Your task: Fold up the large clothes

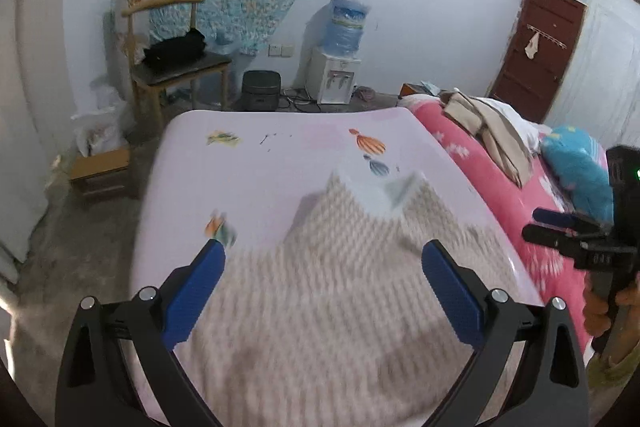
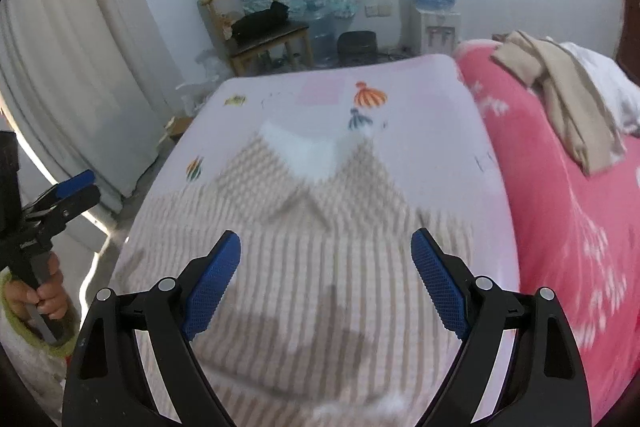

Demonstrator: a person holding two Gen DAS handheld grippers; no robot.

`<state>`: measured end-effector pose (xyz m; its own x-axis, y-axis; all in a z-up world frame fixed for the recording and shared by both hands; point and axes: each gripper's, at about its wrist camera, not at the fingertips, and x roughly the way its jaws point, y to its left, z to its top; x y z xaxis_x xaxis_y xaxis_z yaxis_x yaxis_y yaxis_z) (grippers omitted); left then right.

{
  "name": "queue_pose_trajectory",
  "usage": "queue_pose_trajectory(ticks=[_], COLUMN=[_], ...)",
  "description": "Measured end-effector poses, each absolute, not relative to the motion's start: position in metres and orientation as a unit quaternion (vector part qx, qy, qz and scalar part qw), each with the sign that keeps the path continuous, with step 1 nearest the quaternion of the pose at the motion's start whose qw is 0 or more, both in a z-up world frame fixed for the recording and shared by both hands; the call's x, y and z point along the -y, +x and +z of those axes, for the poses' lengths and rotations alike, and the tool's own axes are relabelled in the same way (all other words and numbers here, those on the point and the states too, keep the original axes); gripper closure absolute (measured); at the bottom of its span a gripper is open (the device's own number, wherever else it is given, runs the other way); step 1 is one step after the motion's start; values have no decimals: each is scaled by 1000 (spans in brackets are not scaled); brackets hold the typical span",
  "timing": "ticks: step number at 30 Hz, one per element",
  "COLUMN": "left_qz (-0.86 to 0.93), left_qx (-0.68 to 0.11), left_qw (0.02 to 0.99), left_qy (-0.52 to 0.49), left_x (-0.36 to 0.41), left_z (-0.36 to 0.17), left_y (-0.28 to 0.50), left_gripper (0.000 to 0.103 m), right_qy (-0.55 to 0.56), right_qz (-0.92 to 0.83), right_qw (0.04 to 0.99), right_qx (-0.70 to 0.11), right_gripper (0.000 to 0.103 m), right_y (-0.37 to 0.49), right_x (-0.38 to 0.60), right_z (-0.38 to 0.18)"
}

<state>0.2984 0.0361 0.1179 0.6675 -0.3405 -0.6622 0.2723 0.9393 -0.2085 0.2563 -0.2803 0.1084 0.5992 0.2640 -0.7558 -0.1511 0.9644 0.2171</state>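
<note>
Ribbed beige knit sweater [image 2: 320, 267], white V collar, flat on lilac-sheeted bed [image 1: 280, 155]; left tool [image 1: 320, 255] and right tool [image 2: 326, 247] both released, empty, above it; pink blanket [image 2: 560, 227] beside; wooden chair [image 1: 176, 67] beyond.

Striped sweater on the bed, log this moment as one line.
striped sweater: flat on lilac sheet, collar far | left tool: open, empty, above it | right tool: open, empty, above it
</note>
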Motion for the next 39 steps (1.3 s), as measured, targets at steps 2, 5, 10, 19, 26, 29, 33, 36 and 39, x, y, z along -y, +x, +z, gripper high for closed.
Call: queue_pose_trajectory(ticks=[2,5,10,19,26,29,33,36,39], left_qz=[-186,-203,-201,-199,-236,-251,-275,-288,-291], left_qx=[-387,-416,-472,-508,-458,-434,-417,-416,-413], left_qw=[901,883,855,831,855,864,866,862,862], left_qy=[-61,-77,-77,-103,-62,-41,-17,1,28], left_x=[-28,-6,27,32,31,26,16,12,17], left_z=[111,90,47,9,57,80,89,82,73], left_y=[332,391,453,482,429,390,334,301,281], left_gripper=[10,15,24,80,91,91,91,90,90], right_qy=[71,91,126,134,81,69,55,78,142], right_qz=[116,115,101,105,134,158,210,249,282], right_qw=[885,871,838,823,857,867,869,876,870], right_qx=[-444,-469,-521,-542,-491,-468,-446,-405,-379], right_gripper=[20,20,28,88,91,91,77,57,56], right_y=[285,335,403,419,368,329,269,255,265], right_x=[284,288,296,295,285,282,286,292,303], right_z=[103,87,45,16,66,84,104,127,148])
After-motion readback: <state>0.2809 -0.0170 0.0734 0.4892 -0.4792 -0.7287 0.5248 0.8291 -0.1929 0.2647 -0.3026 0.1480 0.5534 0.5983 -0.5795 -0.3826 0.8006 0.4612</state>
